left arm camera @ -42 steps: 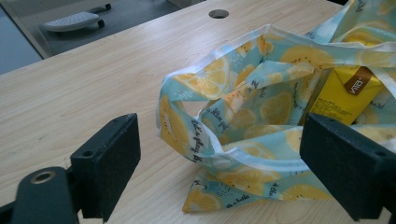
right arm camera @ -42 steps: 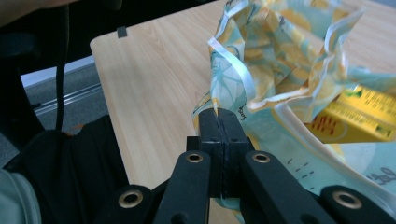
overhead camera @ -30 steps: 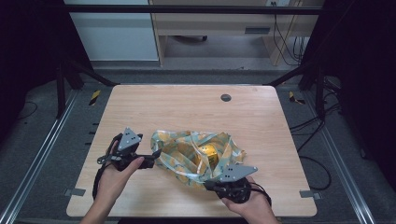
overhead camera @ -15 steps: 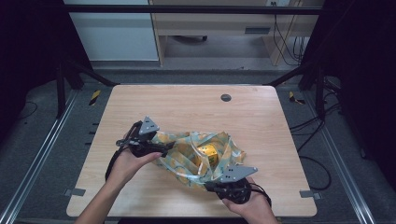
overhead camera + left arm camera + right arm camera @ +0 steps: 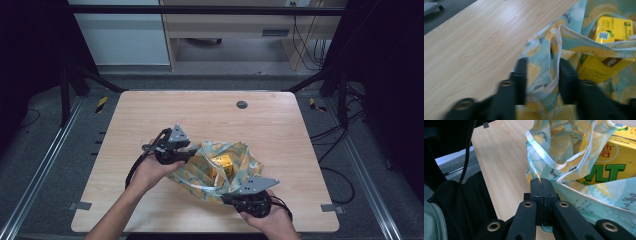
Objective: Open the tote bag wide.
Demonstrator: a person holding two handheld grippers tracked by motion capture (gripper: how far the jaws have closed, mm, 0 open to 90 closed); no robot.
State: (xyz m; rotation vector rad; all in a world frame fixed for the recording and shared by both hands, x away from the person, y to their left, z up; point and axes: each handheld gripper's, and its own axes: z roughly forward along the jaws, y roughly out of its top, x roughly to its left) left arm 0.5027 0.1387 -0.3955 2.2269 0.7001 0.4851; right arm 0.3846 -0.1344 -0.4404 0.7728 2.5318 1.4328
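High view: a pale wooden desk (image 5: 150, 200) carries a crumpled lemon-print fabric bag in pale blue and yellow (image 5: 200, 172), lying between the two tongs. The left tongs (image 5: 187, 156) meet the bag's left edge; the right tongs (image 5: 227, 197) meet its near edge, close to the desk's front border. Inside the bag's open mouth sits a yellow drink carton (image 5: 221, 162). A small dark round grommet (image 5: 242, 104) lies well beyond both tongs, with bare desk surface on all sides of it and open wood to the left of the left tongs.

Left gripper view: the left tongs (image 5: 542, 75) stand apart at a moderate width, one jaw on each side of the bag's (image 5: 544, 62) white-trimmed rim; the fabric passes between them, and the jaws are not pressed together. The carton (image 5: 606, 42) lies ahead and to the right, inside the bag, bearing a small blue-and-white code label; its print is too blurred to read. Bare desk (image 5: 474, 45) extends ahead to the left.

Right gripper view: the right tongs (image 5: 541, 185) are closed tight on a fold of the bag's (image 5: 564, 145) hem, with no gap between the jaws. Just beyond, the carton (image 5: 614, 167) shows large green letters reading "VLT" and a red emblem above them. The desk (image 5: 501, 165) edge runs close on the left.
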